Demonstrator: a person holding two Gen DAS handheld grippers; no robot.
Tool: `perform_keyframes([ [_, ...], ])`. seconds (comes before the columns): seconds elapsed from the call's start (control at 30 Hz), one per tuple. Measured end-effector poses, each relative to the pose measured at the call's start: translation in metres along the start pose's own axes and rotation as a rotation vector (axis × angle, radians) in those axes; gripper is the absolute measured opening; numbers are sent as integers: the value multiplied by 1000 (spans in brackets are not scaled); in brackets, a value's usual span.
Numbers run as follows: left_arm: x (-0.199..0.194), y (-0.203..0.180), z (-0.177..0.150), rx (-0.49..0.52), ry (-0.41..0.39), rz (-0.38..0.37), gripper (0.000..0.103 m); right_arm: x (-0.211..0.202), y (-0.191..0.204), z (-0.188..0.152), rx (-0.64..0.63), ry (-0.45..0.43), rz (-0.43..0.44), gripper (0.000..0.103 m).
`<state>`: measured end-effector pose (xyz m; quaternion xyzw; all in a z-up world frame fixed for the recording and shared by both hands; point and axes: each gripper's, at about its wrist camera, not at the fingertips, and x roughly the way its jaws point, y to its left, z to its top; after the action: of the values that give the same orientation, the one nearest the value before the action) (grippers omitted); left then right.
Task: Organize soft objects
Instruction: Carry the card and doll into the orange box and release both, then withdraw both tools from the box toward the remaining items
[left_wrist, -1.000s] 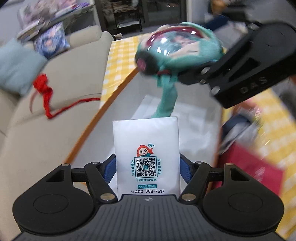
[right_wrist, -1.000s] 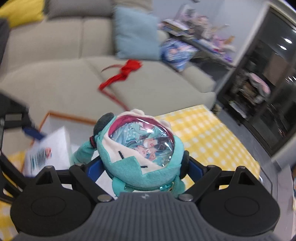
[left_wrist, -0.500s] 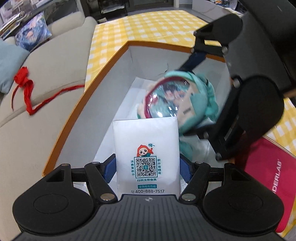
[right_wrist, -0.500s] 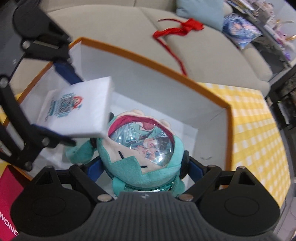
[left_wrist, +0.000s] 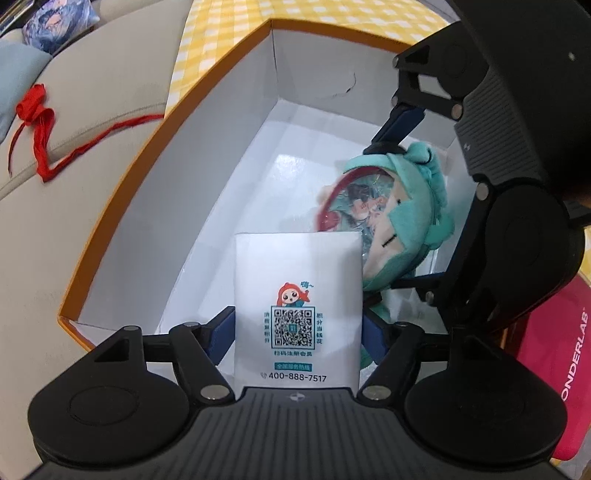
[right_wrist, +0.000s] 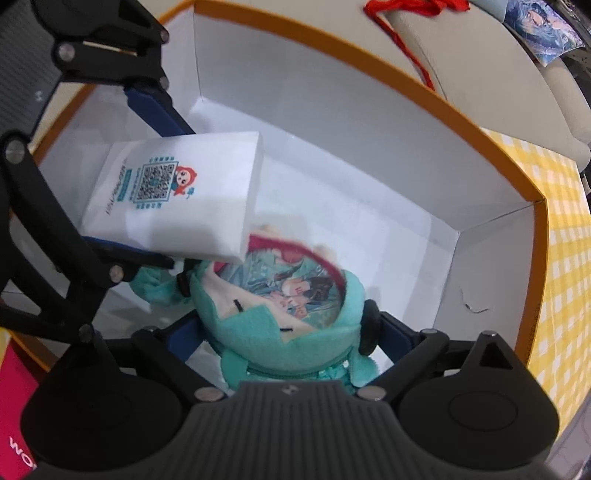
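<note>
My left gripper (left_wrist: 298, 328) is shut on a white tissue pack (left_wrist: 297, 314) with a QR code, held inside the white box with the orange rim (left_wrist: 122, 184). The pack also shows in the right wrist view (right_wrist: 173, 195). My right gripper (right_wrist: 286, 332) is shut on a teal plush pouch with a clear round window (right_wrist: 284, 306), low inside the same box (right_wrist: 480, 147). In the left wrist view the plush (left_wrist: 388, 221) sits just right of and behind the tissue pack, with the right gripper (left_wrist: 413, 206) around it.
A beige sofa (left_wrist: 92, 96) with a red cord (left_wrist: 40, 122) and cushions lies beyond the box. A yellow checked cloth (right_wrist: 565, 229) covers the table. A pink item (left_wrist: 554, 350) lies right of the box.
Both grippers have moved down into the box. The plush has gone lower and to the right of the tissue pack. Both grips stay shut.
</note>
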<state>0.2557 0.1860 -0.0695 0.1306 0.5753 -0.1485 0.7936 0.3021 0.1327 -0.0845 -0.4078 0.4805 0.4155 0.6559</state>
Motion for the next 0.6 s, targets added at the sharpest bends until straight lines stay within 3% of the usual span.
perform_keyframes([
  [0.23,-4,5,-6,-20,-19,-20,90,-3,-1,4,18,40,-17,98],
  [0.6,-19,14,-3,-77,-83,-49,90,-32,-11,5,75,58,-1,100],
])
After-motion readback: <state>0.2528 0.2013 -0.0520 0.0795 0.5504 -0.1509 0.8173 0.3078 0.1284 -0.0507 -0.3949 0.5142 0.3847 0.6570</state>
